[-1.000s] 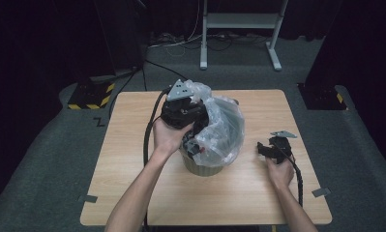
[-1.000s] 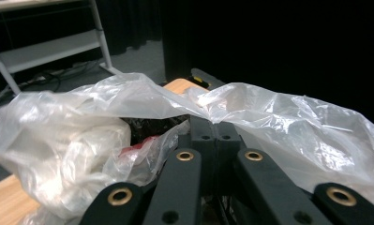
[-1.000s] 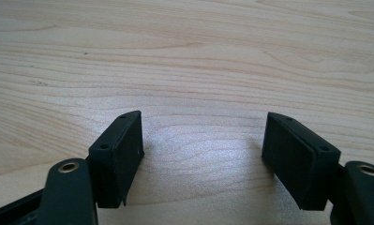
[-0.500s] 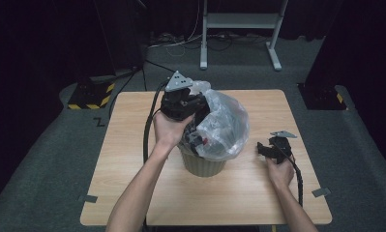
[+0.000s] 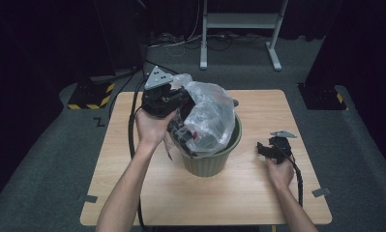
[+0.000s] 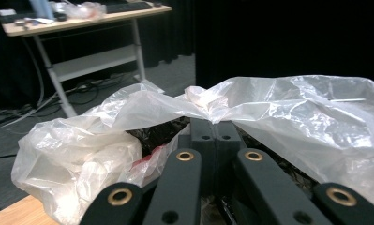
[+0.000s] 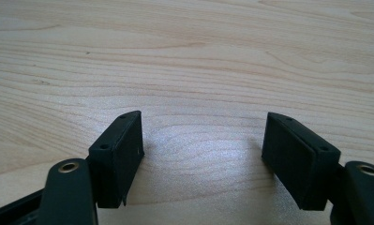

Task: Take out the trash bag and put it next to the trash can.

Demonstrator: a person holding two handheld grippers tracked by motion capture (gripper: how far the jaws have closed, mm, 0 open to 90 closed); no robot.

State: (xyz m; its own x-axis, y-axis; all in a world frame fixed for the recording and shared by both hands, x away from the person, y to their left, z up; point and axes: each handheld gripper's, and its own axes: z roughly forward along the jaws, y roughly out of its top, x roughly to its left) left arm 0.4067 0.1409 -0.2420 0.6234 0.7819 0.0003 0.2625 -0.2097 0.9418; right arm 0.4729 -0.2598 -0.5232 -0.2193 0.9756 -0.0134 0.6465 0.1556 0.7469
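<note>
Pinching clear bag (image 5: 211,116) film above green bin (image 5: 215,162), left gripper (image 6: 215,131) is clamped shut; right gripper (image 7: 201,152) spread, idle (on table (image 5: 258,193)). Thin film could tear, or the light bin tip.

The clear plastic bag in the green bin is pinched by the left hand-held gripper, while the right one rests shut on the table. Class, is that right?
Not quite: the right hand-held gripper rests on the table with jaws open, as the right gripper view shows. The left hand-held gripper does pinch the clear plastic bag in the green bin.
</note>
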